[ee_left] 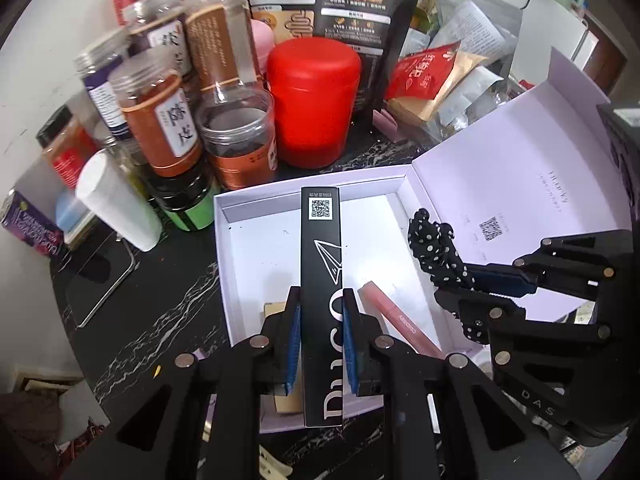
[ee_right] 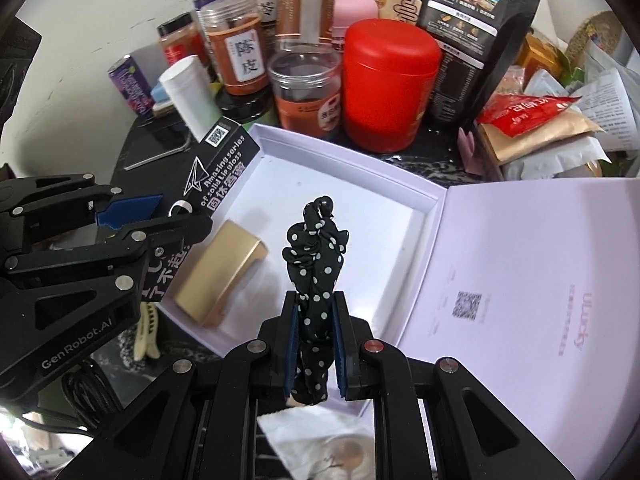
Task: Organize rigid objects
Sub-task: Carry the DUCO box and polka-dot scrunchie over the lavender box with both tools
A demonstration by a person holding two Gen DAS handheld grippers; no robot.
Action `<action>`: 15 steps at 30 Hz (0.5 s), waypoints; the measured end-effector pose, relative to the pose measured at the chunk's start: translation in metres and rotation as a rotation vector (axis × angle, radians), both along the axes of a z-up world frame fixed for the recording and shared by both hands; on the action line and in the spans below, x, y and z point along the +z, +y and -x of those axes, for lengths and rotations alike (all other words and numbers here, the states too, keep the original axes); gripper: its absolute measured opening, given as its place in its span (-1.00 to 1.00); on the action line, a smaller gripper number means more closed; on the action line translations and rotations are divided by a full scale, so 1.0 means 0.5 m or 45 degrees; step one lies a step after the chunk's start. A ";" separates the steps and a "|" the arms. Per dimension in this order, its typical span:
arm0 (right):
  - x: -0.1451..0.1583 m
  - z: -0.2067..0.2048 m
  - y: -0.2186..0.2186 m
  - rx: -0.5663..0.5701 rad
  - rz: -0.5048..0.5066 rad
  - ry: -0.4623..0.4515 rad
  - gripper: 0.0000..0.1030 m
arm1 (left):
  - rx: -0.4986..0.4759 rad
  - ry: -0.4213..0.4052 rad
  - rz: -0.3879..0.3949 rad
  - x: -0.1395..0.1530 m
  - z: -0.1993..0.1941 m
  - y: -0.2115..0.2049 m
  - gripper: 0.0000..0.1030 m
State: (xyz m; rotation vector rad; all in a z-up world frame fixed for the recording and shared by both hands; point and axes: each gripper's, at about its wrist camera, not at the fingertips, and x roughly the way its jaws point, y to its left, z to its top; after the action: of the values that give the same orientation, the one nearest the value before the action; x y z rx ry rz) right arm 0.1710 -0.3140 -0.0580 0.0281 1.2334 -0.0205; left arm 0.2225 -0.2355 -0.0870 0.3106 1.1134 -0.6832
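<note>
From the left wrist, the left gripper [ee_left: 319,336] is pinching a long black carton [ee_left: 321,280] between its fingers [ee_left: 293,340], holding it lengthwise over the open white box [ee_left: 256,240], probably so it can lie flat beside the pink tube [ee_left: 400,326] already inside. From the right wrist, the right gripper [ee_right: 314,344] is squeezing a dotted scrunchie [ee_right: 314,264] above the same box, near the gold case [ee_right: 220,272] lying in it, its lid [ee_right: 520,272] folded flat on the desk [ee_right: 424,156] to keep the tray reachable.
</note>
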 end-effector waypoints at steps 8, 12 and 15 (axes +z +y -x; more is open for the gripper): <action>-0.035 -0.035 -0.031 -0.014 0.013 0.045 -0.70 | -0.018 0.057 -0.032 -0.049 -0.022 -0.033 -0.65; -0.056 -0.048 -0.043 -0.021 0.016 0.068 -0.70 | -0.020 0.079 -0.046 -0.071 -0.033 -0.047 -0.65; -0.071 -0.055 -0.050 -0.028 0.020 0.083 -0.70 | -0.031 0.088 -0.062 -0.087 -0.039 -0.057 -0.65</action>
State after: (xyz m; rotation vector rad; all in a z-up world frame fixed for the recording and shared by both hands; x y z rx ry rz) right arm 0.1987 -0.3389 -0.0935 0.0273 1.2979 -0.0508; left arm 0.2419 -0.2642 -0.1306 0.3451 1.1952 -0.6935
